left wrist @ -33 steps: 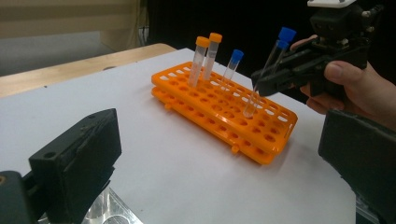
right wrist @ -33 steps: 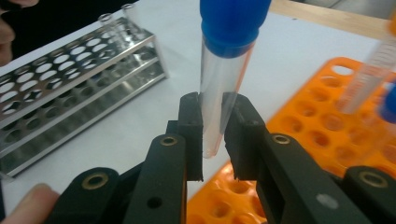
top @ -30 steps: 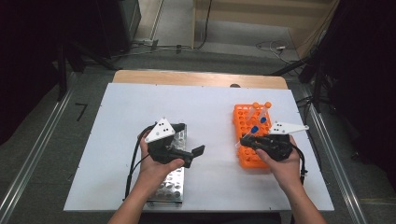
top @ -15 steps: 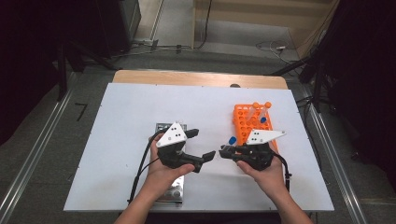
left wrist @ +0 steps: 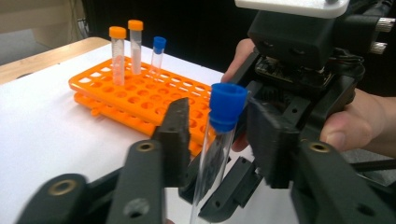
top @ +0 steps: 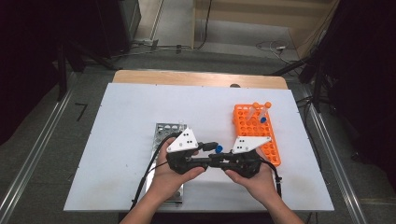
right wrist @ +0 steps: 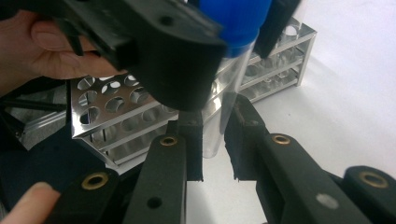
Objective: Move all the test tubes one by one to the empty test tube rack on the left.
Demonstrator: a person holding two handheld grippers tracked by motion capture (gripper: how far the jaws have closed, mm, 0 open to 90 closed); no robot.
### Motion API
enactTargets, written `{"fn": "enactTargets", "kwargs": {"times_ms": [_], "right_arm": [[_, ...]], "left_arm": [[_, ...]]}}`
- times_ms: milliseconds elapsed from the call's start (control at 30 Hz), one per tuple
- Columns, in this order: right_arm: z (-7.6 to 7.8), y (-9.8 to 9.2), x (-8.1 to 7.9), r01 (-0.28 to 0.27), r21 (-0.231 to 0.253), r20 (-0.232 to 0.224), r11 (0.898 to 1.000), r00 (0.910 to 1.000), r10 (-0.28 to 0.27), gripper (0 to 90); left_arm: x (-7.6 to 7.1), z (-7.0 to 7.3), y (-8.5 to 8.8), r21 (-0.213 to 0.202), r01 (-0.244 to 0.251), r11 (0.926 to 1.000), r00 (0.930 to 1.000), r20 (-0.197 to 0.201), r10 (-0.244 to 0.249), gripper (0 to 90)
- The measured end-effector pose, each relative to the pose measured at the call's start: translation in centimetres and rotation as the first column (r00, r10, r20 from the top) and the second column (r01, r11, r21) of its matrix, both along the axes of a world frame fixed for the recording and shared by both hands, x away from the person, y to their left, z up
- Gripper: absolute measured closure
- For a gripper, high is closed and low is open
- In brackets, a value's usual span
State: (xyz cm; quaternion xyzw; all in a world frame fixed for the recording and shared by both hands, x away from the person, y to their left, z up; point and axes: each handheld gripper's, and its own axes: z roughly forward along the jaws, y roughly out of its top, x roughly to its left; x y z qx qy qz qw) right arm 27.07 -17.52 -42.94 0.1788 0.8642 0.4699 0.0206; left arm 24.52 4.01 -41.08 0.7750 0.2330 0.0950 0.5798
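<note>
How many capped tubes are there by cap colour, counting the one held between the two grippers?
Orange-capped tubes standing in the orange rack: 2
Blue-capped tube standing in the orange rack: 1
Blue-capped tube held between the grippers: 1
Total: 4

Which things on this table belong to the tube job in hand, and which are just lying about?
Part of the job: blue-capped tube, orange rack, metal rack, probably the three standing tubes.
Lying about: floor cables, wooden board at the table's far edge.
</note>
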Motion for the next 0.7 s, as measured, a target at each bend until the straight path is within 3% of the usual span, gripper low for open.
{"fn": "enactTargets", "kwargs": {"times_ms": [267, 700], "right_arm": [[-0.04, 0.18, -0.12, -0.006, -0.006, 0.002, 1.0, 1.0, 0.006, 75.2], [-0.2, 0.0, 0.05, -0.012, 0.017, -0.011, 1.0, 0.9999, 0.012, 73.3]], "left_arm": [[-0.15, 0.01, -0.21, 0.035, -0.001, 0.9994, 0.9999, 0.016, 0.0, 74.1], [-0.12, 0.15, 0.23, 0.037, -0.023, 0.9991, 0.9992, 0.035, 0.021, 76.6]]}}
